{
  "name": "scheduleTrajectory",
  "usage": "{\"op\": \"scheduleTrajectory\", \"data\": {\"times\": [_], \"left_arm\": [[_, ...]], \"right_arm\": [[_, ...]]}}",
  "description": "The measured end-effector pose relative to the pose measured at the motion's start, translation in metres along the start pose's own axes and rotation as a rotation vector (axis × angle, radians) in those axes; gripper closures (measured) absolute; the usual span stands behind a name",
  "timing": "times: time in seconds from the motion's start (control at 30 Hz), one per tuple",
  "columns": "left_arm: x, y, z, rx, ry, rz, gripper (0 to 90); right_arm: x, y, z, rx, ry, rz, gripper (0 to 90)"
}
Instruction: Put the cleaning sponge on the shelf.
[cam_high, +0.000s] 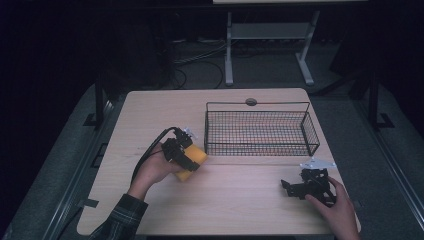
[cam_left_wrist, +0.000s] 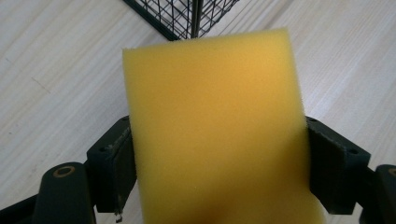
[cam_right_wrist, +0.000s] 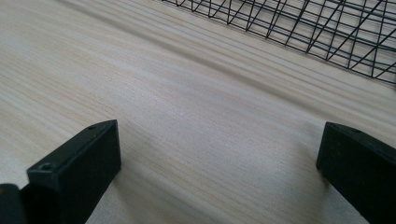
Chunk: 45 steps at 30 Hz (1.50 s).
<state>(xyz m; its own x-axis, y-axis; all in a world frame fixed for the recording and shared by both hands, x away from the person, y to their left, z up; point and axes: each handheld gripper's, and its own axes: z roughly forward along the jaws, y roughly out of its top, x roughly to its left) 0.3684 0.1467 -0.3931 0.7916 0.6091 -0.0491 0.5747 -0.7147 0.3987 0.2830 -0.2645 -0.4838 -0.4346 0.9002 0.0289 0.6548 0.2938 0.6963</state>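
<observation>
Table: pale wood table (cam_high: 240, 195) in a dark room, wire basket (cam_high: 260, 131) at its far side.
Sponge: yellow sponge (cam_left_wrist: 215, 135) near the basket's left corner, pinched by your left gripper (cam_high: 186, 156).
Right gripper (cam_high: 306, 186): jaws spread, holding nothing.
Tip: clear the rim before releasing.
Writing: none legible.
</observation>
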Motion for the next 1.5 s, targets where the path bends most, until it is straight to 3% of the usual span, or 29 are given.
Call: {"op": "scheduleTrajectory", "data": {"times": [0.6,1.5], "left_arm": [[0.007,0.015,-0.025,-0.025,-0.022,0.030,21.0],[0.009,0.068,-0.043,-0.069,-0.039,0.111,21.2]], "right_arm": [[0.000,0.000,0.000,0.000,0.000,-0.001,0.0],[0.000,0.000,0.000,-0.001,-0.001,-0.002,0.0]]}}
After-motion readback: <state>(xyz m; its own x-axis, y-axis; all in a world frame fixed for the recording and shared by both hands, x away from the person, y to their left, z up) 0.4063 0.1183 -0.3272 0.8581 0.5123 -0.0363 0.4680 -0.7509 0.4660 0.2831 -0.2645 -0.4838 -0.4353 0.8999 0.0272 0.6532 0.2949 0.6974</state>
